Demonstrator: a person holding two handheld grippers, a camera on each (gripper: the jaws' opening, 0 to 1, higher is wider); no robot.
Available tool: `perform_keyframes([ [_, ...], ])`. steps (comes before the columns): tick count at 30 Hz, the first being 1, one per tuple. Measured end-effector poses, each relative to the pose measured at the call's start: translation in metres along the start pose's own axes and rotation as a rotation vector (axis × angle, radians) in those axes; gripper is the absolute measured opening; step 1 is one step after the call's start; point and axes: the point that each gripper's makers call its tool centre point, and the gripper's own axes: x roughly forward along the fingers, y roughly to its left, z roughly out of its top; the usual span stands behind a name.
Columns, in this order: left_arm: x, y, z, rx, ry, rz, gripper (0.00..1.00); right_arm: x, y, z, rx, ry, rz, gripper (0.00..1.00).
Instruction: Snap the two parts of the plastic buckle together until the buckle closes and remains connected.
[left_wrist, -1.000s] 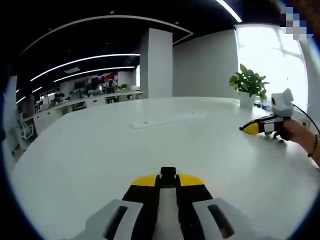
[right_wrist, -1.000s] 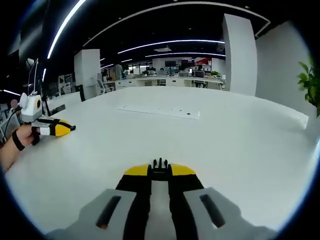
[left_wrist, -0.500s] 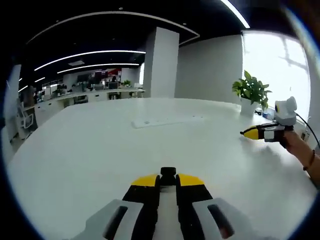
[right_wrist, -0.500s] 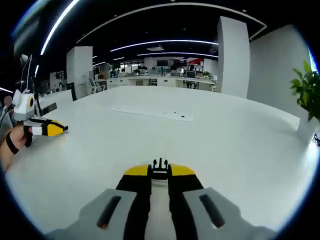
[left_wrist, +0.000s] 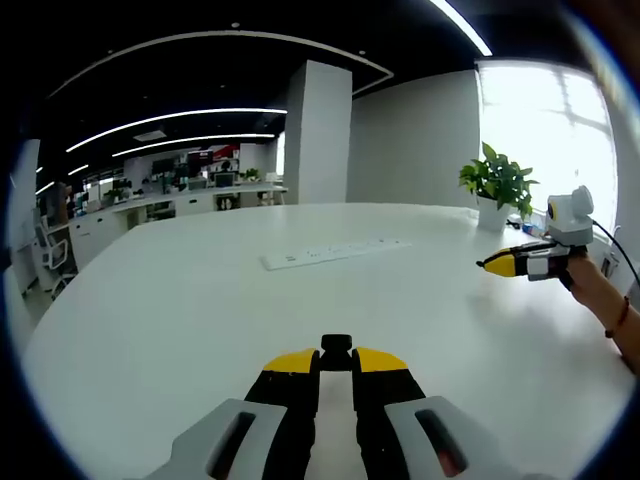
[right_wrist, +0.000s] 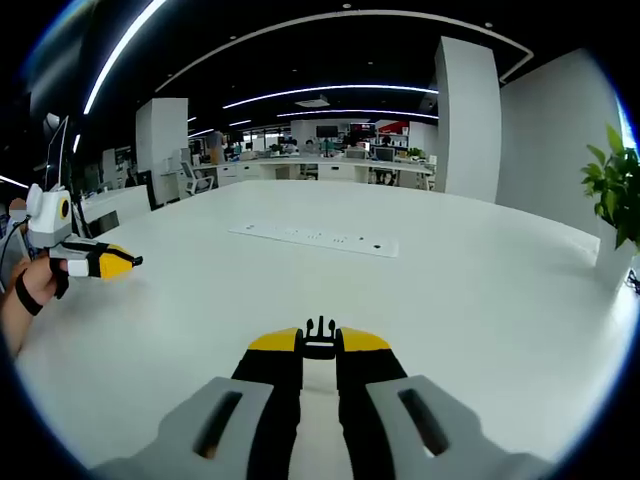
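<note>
So both halves of the black plastic buckle are already picked up, one per gripper, and they're nowhere near each other.

In the left gripper view, the left gripper (left_wrist: 336, 358) with its yellow-tipped black jaws is pinched tight on a small black plastic buckle part with a rounded, blunt end (left_wrist: 336, 347). Only a little nub of it pokes out past the yellow tips, smooth on top, no prongs showing, so it looks like the socket half. It sits over the big white round-edged table (left_wrist: 180, 320), on the near side of the flat white power strip (left_wrist: 335, 253) that lies on the table.

In the right gripper view, the right gripper (right_wrist: 320, 349) is likewise clamped shut, on a small black pronged plastic buckle part (right_wrist: 320, 334). This one has thin upright tines sticking out beyond the jaw tips, a taller middle one with shorter ones either side, so the plug half. It's also on the near side of the power strip (right_wrist: 313, 239).

You can see each gripper from the other's camera too. From the left gripper view, the right gripper (left_wrist: 487, 264) hangs to the right of the power strip, held by a person's hand (left_wrist: 588, 280), just this side of a green potted plant in a white pot (left_wrist: 496, 182). From the right gripper view, the left gripper (right_wrist: 134, 263) is off to the left of the strip, gripped by the person's other hand (right_wrist: 35, 285). At that distance I can't make out the buckle pieces in them.
</note>
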Motion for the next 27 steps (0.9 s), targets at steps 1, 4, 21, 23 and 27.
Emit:
perform_keyframes([
  [1, -0.002, -0.001, 0.002, 0.006, -0.003, 0.004, 0.11, -0.002, 0.001, 0.005, 0.009, -0.012, 0.003, 0.12],
  [4, -0.006, -0.003, 0.008, 0.01, -0.015, 0.005, 0.11, -0.009, 0.005, 0.007, 0.015, -0.024, 0.002, 0.12],
  [21, -0.02, -0.014, 0.014, 0.019, -0.039, 0.012, 0.11, -0.014, 0.008, 0.012, 0.056, -0.047, 0.017, 0.12],
  [23, -0.021, -0.014, 0.014, 0.023, -0.037, 0.017, 0.11, -0.014, 0.008, 0.013, 0.06, -0.049, 0.022, 0.12],
  [27, -0.021, -0.013, 0.014, 0.026, -0.033, 0.023, 0.11, -0.015, 0.01, 0.011, 0.063, -0.043, 0.026, 0.12],
])
